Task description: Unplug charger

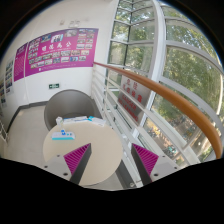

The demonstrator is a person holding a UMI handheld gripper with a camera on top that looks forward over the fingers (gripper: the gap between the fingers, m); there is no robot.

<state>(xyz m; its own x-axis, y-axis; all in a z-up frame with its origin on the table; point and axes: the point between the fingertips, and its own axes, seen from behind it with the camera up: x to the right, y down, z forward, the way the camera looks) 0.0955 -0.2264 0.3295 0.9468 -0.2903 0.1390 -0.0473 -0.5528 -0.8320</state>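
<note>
We hold the hand-held gripper (112, 160) high above a round pale bench (75, 150), its two fingers spread apart with nothing between them, each showing a magenta pad (79, 155). The charger (68, 132) seems to lie well beyond the fingertips, on the far part of the bench top, ahead of the left finger; it shows only as small white and light-blue shapes, too small for us to tell plug from cable. Past the bench we see a wall with magenta posters (58, 50), a curved wooden handrail (170, 95), and tall windows (165, 50) with green trees outside.
</note>
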